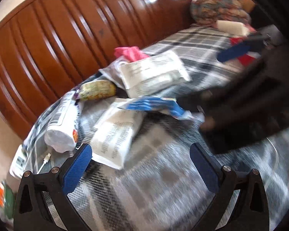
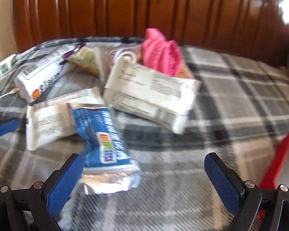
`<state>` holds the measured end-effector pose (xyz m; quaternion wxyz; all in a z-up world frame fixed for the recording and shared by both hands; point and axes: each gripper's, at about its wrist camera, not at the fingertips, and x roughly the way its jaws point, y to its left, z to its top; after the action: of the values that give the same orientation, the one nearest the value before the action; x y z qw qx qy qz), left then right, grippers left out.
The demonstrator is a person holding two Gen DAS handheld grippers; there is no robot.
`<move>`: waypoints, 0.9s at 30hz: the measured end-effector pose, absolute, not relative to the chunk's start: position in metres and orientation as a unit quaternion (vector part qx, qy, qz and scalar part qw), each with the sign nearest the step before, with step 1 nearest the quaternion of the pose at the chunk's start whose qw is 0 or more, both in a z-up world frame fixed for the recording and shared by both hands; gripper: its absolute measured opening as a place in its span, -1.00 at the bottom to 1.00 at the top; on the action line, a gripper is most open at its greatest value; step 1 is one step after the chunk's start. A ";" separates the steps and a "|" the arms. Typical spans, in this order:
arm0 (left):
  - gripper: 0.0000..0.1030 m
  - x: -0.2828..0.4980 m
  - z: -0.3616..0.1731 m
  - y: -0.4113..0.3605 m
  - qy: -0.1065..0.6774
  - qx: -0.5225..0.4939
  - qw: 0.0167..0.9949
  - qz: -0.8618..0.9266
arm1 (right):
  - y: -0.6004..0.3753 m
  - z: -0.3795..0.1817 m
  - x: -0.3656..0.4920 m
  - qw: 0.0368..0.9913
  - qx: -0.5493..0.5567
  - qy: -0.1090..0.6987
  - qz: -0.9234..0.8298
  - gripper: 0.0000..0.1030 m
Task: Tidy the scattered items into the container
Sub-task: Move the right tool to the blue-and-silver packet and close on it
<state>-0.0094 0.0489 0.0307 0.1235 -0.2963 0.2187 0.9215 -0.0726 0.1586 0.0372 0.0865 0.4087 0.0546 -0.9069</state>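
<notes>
Grey-and-white plaid blanket (image 2: 231, 96) covers the bed on which everything lies, and the scattered items sit heaped near the glossy brown wooden headboard (image 2: 125, 9), which suggests they were dropped there loosely rather than arranged. At the far left of the right wrist view a white cable end (image 2: 11, 92) pokes from under a white printed bag with a barcode (image 2: 38, 80), and beside that sits a pale yellow-green patterned packet (image 2: 86, 61). Nearer lies a flat white printed pouch (image 2: 48, 127), partly overlapped by a blue and silver foil packet (image 2: 104, 144), which rests just ahead of the left finger of the right tool (image 2: 144, 170); its jaws stand wide apart and empty, so that packet seems the likely next pick. Further right a larger white printed pouch (image 2: 150, 94) leans on the pile with a crumpled pink cloth (image 2: 160, 52) behind it. At the right edge a red rim (image 2: 279, 150) shows, probably the container, though blur prevents certainty. In the left wrist view the left tool (image 1: 140, 159) is also spread open, holding nothing, low over the blanket beside the flat pouch. A dark blurred object (image 1: 250, 105) crowds its right side and could hinder reaching across.
</notes>
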 end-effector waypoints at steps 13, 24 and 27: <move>1.00 -0.099 0.008 0.023 0.136 -0.383 0.123 0.906 | 0.154 -0.013 -0.137 0.064 0.455 -0.004 -0.888 1.00; 1.00 -0.121 0.006 0.026 0.111 -0.393 0.120 0.905 | 0.163 -0.015 -0.136 0.030 0.425 -0.028 -0.904 0.75; 0.89 -0.121 0.007 0.022 0.089 -0.390 0.111 0.910 | 0.168 -0.013 -0.134 0.017 0.419 -0.034 -0.907 0.50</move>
<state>-0.1210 0.0218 0.0075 0.1111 -0.3904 0.0890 0.9096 -0.1343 0.1684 -0.0127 0.0171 0.4194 -0.0343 -0.9070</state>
